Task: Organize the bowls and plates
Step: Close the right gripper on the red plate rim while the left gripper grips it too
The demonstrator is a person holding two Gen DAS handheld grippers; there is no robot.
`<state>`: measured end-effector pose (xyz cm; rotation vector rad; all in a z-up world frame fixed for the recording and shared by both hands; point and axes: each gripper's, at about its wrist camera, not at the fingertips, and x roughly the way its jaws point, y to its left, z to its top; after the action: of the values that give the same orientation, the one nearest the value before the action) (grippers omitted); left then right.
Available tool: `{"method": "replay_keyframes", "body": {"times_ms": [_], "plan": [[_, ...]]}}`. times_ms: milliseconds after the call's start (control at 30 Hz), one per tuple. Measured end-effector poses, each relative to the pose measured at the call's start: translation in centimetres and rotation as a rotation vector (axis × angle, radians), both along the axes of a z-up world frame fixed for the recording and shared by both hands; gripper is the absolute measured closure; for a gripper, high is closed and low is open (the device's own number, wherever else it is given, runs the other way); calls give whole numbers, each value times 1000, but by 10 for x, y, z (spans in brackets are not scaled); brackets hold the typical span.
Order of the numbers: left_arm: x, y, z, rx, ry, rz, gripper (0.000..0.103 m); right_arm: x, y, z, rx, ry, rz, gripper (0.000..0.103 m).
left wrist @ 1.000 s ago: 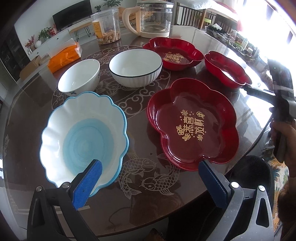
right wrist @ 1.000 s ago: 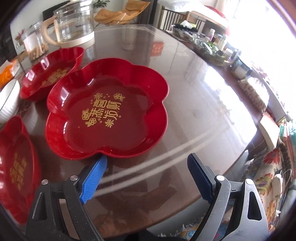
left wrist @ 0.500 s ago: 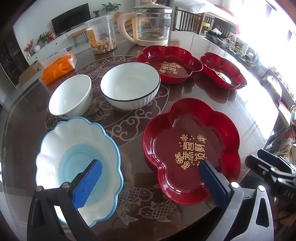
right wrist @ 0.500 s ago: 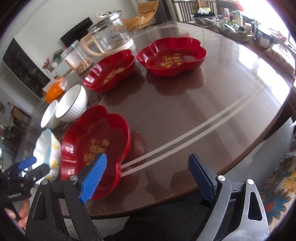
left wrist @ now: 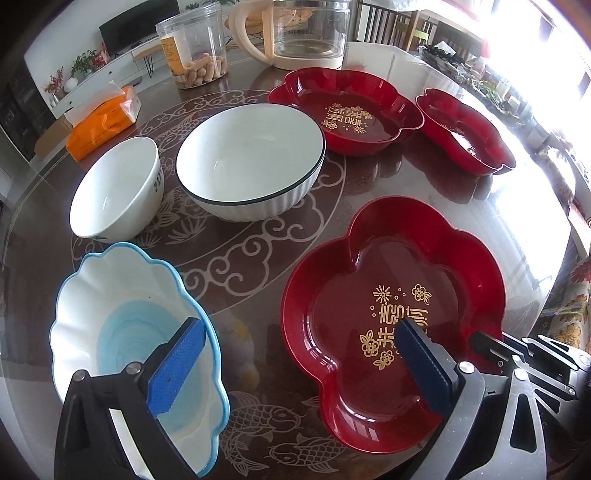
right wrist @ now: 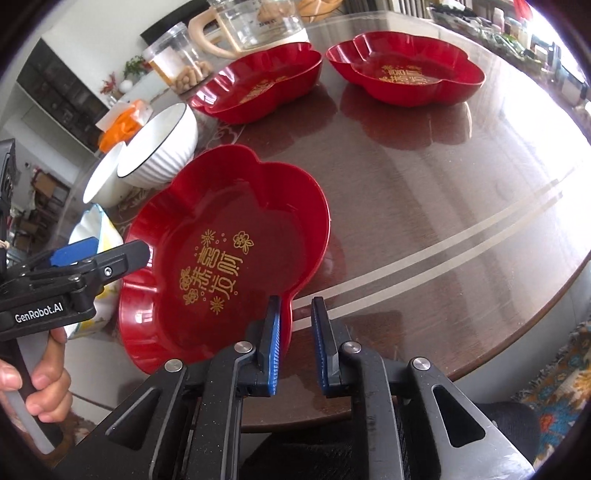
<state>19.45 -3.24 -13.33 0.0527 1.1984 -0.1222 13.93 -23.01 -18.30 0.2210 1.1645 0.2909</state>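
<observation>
The near red flower-shaped plate (left wrist: 399,291) (right wrist: 229,251) with gold writing lies at the table's front. My right gripper (right wrist: 295,332) has narrowed around its near rim, with a gap left beside the right pad; the plate looks tilted. My left gripper (left wrist: 295,362) is open, its fingers over the blue-rimmed scalloped bowl (left wrist: 122,332) and the plate. Two more red plates (left wrist: 347,110) (left wrist: 465,129) lie at the back. A large ribbed white bowl (left wrist: 251,162) and a small white bowl (left wrist: 114,188) stand mid-table.
A glass kettle (left wrist: 303,33), a clear snack jar (left wrist: 195,48) and an orange tissue pack (left wrist: 99,118) stand at the back of the round glass-topped table (left wrist: 258,258). The table's front edge is right under both grippers. Clutter lines the far right.
My right gripper moved in to the near red plate and its jaws closed most of the way around the rim. My left gripper dropped lower and closer over the blue bowl and plate.
</observation>
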Motion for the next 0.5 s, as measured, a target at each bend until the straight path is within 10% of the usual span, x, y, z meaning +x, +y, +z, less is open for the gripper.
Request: {"method": "replay_keyframes", "body": {"times_ms": [233, 500], "plan": [[-9, -7, 42, 1, -120, -137, 9, -1, -21, -1, 68, 24, -49, 95], [-5, -44, -7, 24, 35, -226, 9, -7, -46, 3, 1, 1, -136, 95]]}}
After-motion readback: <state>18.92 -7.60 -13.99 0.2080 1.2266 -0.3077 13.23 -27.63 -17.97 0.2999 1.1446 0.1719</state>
